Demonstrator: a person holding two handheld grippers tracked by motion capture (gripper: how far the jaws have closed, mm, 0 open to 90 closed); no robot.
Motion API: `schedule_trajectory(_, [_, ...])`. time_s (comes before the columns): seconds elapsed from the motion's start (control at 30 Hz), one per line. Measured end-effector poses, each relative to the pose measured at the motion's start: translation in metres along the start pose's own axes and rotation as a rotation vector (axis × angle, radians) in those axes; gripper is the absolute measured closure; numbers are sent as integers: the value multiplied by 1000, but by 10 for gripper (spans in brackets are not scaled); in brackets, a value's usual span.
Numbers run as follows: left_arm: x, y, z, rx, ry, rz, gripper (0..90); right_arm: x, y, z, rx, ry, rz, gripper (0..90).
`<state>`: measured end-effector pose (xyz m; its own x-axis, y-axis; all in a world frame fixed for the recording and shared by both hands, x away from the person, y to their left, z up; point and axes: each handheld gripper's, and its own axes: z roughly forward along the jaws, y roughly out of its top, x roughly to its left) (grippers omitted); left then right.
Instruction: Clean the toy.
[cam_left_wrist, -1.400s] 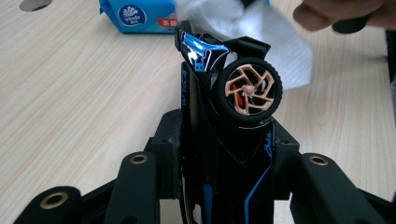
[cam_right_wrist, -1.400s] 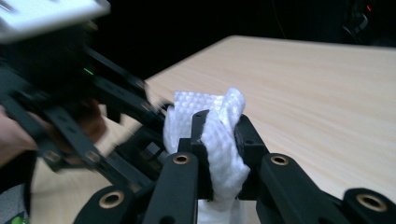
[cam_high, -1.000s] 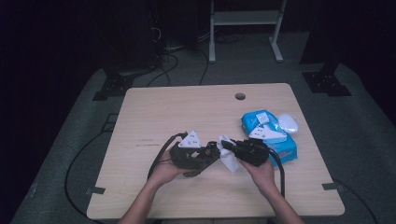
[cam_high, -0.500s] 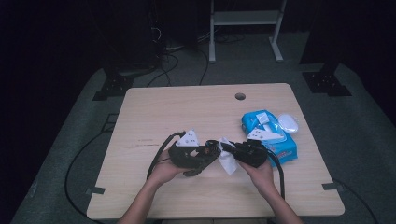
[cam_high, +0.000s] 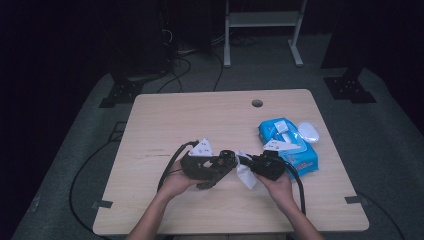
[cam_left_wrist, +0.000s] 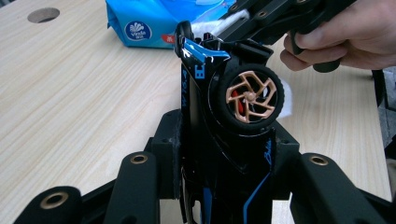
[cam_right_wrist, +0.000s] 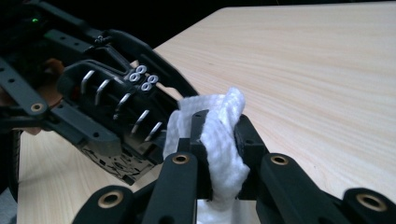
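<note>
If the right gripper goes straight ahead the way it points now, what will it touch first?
Most likely the toy car held in the left gripper. The right gripper, shut on a white wipe, points at the car's underside; whether the wipe already touches it is unclear.

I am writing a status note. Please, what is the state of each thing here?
toy car: clamped in the left gripper, on its side.
wipe: crumpled, pinched in the right gripper, pressed against the car.
wipes pack: lying flat on the table, flap open.
white lid: lying beside the pack.
</note>
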<state>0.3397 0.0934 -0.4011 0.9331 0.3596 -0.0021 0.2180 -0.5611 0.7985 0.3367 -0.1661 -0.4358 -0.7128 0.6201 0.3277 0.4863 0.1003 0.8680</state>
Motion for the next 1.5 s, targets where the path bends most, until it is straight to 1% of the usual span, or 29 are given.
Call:
schedule_trajectory(0.03, [0, 0, 1, 13, 5, 3, 573, -2, 0, -1, -6, 5, 11, 803])
schedule_trajectory(0.07, [1, -1, 3, 20, 4, 0, 573, -1, 2, -3, -18, 5, 10, 803])
schedule_trajectory(0.13, [3, -3, 6, 30, -4, -17, 573, 0, 7, -8, -31, -4, -8, 803])
schedule_trajectory(0.2, [6, -6, 11, 55, -18, -31, 573, -2, 9, -12, -47, -7, -4, 802])
schedule_trajectory(0.23, [6, -7, 14, 70, -20, -36, 573, -3, 9, -13, -47, -8, 3, 802])
schedule_trajectory(0.3, [6, -7, 17, 76, -26, -44, 572, -5, 9, -15, -49, -9, 9, 802])
schedule_trajectory(0.4, [5, -4, 19, 103, -14, -32, 573, -4, 9, -14, -45, -6, 2, 802])
schedule_trajectory(0.47, [5, -3, 23, 121, -14, -39, 573, -2, 9, -12, -38, -1, -5, 802])
schedule_trajectory(0.5, [5, -3, 25, 140, -12, -36, 572, -1, 9, -11, -33, -4, -10, 801])
schedule_trajectory(0.53, [6, -3, 28, 166, -6, -44, 572, -1, 9, -11, -29, -6, -14, 801])
schedule_trajectory(0.6, [6, -4, 33, 219, 16, -44, 572, 0, 8, -9, -23, -4, -16, 801])
schedule_trajectory(0.63, [6, -5, 35, 235, 18, -47, 572, 0, 7, -8, -18, -5, -20, 801])
schedule_trajectory(0.67, [6, -5, 36, 248, 8, -61, 572, 0, 7, -7, -11, -4, -20, 801])
schedule_trajectory(0.7, [7, -6, 37, 264, 2, -62, 572, 0, 6, -6, -8, -3, -22, 801])
schedule_trajectory(0.77, [6, -6, 40, 288, 6, -67, 571, 0, 5, -3, 4, -2, -21, 801])
schedule_trajectory(0.83, [6, -7, 42, 315, 12, -59, 571, 0, 3, 0, 17, 3, -18, 801])
schedule_trajectory(0.93, [6, -9, 44, 331, 10, -57, 569, 2, 1, 4, 40, 9, -22, 801])
schedule_trajectory(1.07, [3, -9, 45, 329, 11, -41, 569, 6, 0, 11, 52, 24, -29, 801])
schedule_trajectory(1.13, [3, -8, 45, 328, 7, -33, 569, 10, -1, 15, 65, 19, -46, 801])
schedule_trajectory(1.2, [2, -8, 45, 324, 2, -32, 570, 10, -3, 18, 80, 8, -62, 800])
schedule_trajectory(1.23, [2, -8, 45, 322, 3, -24, 570, 11, -4, 19, 86, 3, -66, 800])
schedule_trajectory(1.3, [2, -9, 45, 320, 2, -26, 570, 6, -8, 20, 104, -28, -78, 800])
schedule_trajectory(1.33, [2, -9, 45, 317, 2, -27, 571, 5, -8, 20, 111, -37, -80, 801])
schedule_trajectory(1.37, [2, -9, 45, 315, 1, -27, 570, 3, -10, 20, 126, -57, -80, 800])
schedule_trajectory(1.4, [2, -9, 46, 315, -1, -24, 570, -1, -11, 19, 133, -60, -69, 800])
schedule_trajectory(1.43, [2, -8, 47, 312, -2, -24, 570, -2, -11, 18, 126, -56, -55, 801])
schedule_trajectory(1.5, [2, -7, 47, 307, -2, -25, 570, 1, -7, 15, 106, -53, -65, 800])
